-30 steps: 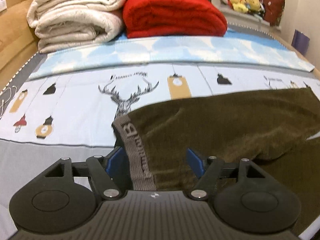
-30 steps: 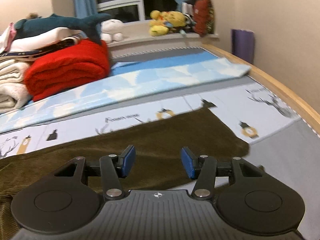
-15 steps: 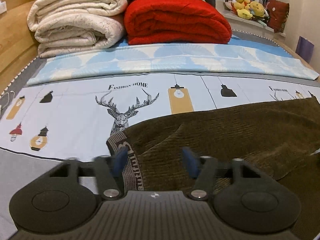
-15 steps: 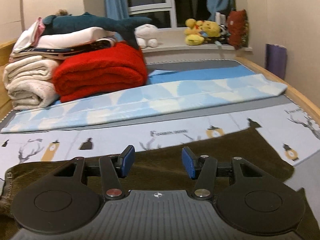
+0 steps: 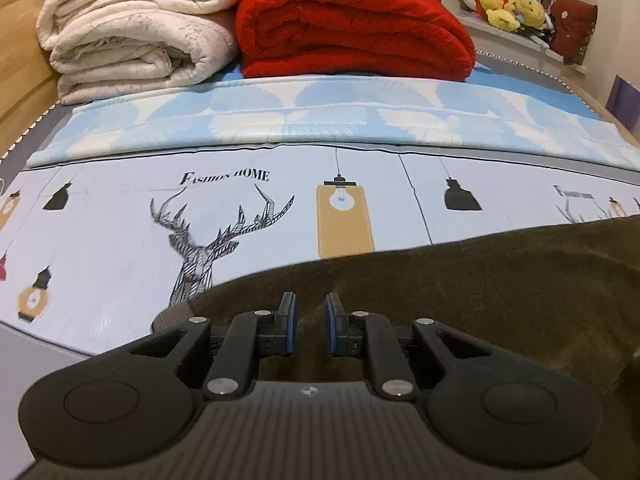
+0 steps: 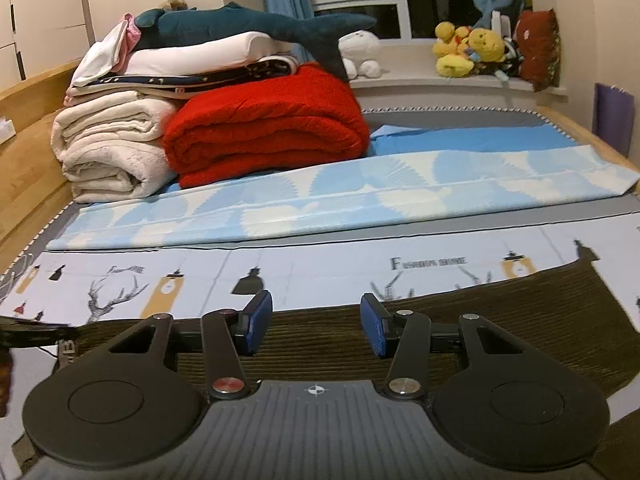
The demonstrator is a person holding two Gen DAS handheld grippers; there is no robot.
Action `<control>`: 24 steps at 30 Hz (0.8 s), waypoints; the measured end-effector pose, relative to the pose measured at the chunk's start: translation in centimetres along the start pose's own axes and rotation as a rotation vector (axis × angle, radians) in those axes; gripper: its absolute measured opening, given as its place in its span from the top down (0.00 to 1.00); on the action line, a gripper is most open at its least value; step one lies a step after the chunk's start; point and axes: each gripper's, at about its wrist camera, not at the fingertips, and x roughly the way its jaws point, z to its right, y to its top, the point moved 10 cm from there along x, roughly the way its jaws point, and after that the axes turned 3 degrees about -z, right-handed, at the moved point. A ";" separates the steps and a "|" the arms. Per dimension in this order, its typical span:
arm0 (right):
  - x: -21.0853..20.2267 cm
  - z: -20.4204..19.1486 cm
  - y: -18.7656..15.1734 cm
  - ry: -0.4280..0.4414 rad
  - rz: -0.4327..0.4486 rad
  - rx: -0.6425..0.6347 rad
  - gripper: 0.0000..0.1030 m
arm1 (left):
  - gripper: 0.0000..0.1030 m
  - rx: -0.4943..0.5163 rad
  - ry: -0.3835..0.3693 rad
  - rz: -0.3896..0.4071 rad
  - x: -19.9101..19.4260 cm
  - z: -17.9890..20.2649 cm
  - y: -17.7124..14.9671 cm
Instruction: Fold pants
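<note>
- The brown pants lie spread on the printed bed sheet, in front of both grippers.
- The left gripper is above the pants near the waistband; its jaws are almost closed, with a small gap, and I cannot tell if cloth is between them.
- The right gripper has its jaws wide apart over the pants and holds nothing.
- A red blanket and a cream blanket lie folded at the back.

Left tool fingers, wide apart a second ago, now narrowed to a small gap over the dark olive corduroy pants. Grey lettered waistband, earlier raised between the pads, now mostly hidden at the near left. Right tool view swung left; pants edge now straighter.
</note>
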 end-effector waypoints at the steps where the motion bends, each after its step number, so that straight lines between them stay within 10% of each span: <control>1: 0.2 -0.4 0.0 0.012 -0.005 -0.002 0.51 | 0.76 0.002 0.009 -0.004 0.8 0.0 0.3; 7: 1.3 -1.1 -0.5 0.024 -0.043 -0.047 0.51 | 0.29 0.037 0.080 -0.011 5.3 -0.9 1.4; 15: 2.6 1.6 -1.0 -0.043 -0.083 -0.063 0.51 | 0.19 0.060 0.052 -0.089 10.2 -2.2 0.9; 20: 3.2 2.8 -1.5 -0.067 -0.107 -0.058 0.51 | 0.21 0.097 0.024 -0.101 11.1 -2.3 0.3; 24: 3.2 3.0 -1.7 -0.077 -0.109 -0.070 0.51 | 0.71 0.148 -0.055 -0.106 10.8 -1.0 0.1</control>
